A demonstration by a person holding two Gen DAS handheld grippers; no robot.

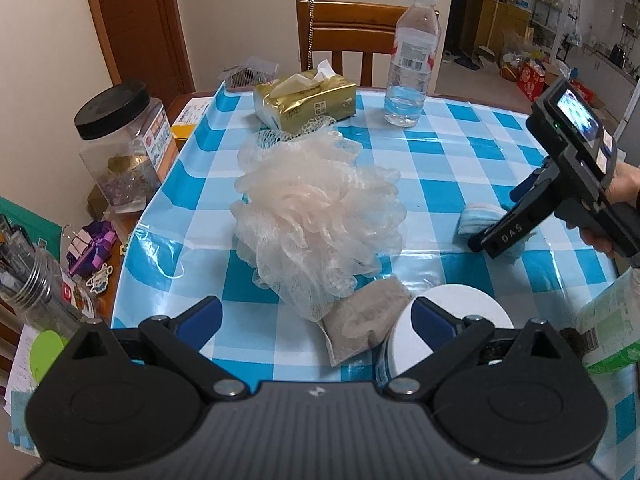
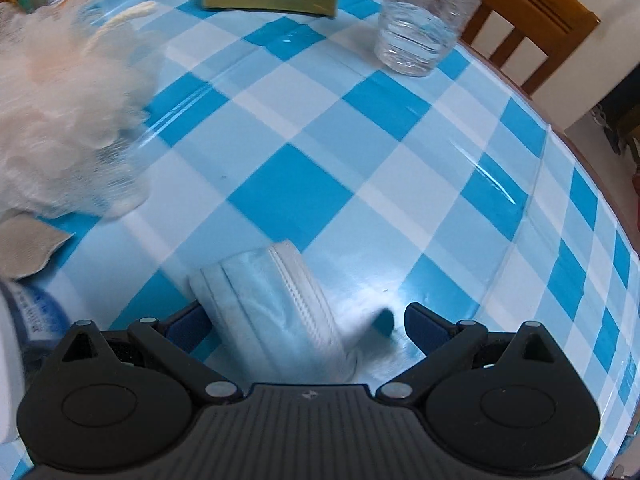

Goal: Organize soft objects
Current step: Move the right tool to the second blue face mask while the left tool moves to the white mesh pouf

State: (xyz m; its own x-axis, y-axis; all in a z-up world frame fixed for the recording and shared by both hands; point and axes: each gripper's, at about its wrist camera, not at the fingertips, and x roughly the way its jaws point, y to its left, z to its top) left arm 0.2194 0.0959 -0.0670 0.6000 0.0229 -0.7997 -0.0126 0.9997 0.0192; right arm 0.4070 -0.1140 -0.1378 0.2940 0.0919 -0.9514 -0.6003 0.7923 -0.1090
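The right tongs [image 2: 308,326], spread wide, are straddling a folded face mask [image 2: 276,300] on the table [image 2: 400,152], seemingly to grasp it; the left tongs [image 1: 316,316] are waiting agape, empty.

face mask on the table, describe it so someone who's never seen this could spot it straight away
On the blue and white checked tablecloth, look to the right of the big peach bath pouf, where the right claw stands open around it. The face mask is a folded, pale blue pleated piece with a white stitched edge, flatter and smaller than the pouf and the beige cloth.
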